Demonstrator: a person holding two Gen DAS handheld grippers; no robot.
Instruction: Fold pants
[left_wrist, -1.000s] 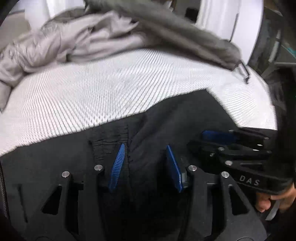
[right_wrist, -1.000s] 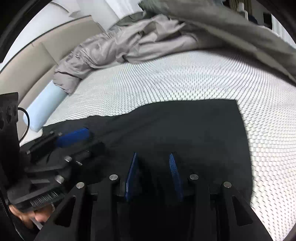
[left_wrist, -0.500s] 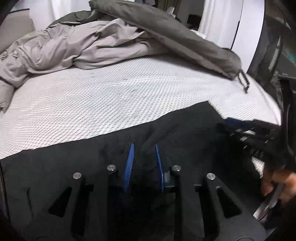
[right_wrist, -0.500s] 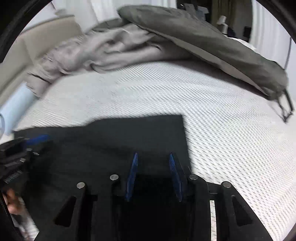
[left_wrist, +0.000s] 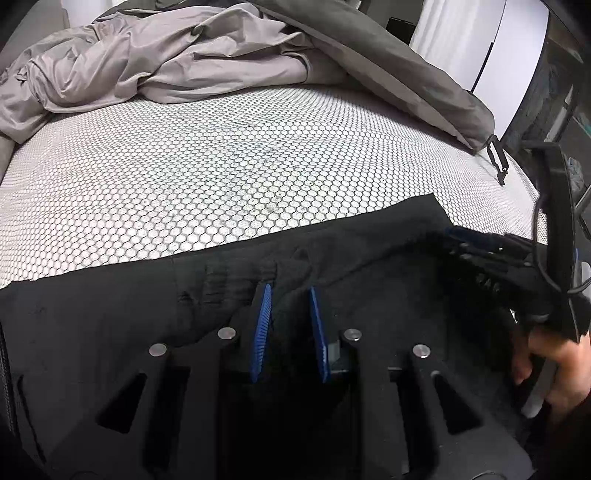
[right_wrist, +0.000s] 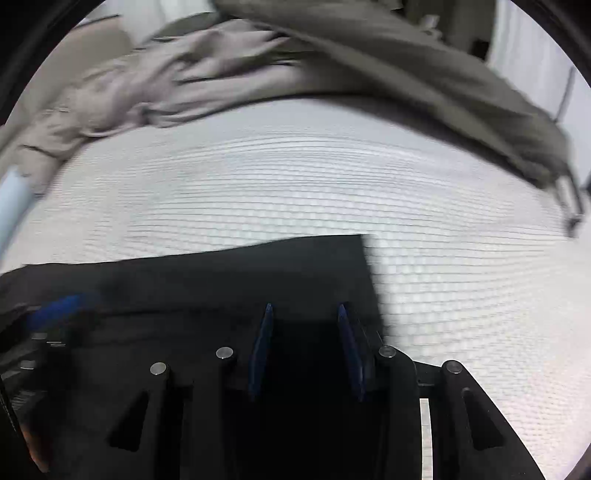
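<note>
The black pants (left_wrist: 110, 314) lie along the near edge of a white honeycomb-mesh mattress (left_wrist: 221, 166). My left gripper (left_wrist: 290, 295) has its blue pads closed on a raised fold of the pants near the elastic waistband. My right gripper (right_wrist: 304, 314) sits over the pants' right end (right_wrist: 258, 266), by its square corner; black fabric fills the gap between its pads, which stand a little apart. The right gripper also shows at the right of the left wrist view (left_wrist: 480, 240), and the left gripper shows blurred at the left of the right wrist view (right_wrist: 55, 306).
A crumpled grey duvet (left_wrist: 166, 59) and a darker olive cover (left_wrist: 388, 66) lie heaped at the back of the mattress. A strap buckle (left_wrist: 496, 158) hangs at the right edge. A pale blue roll (right_wrist: 11, 199) lies at the far left.
The left gripper's pads have closed on a fold of the pants and lifted it slightly. The right gripper has moved toward the pants' right corner; its view is blurred by motion.
</note>
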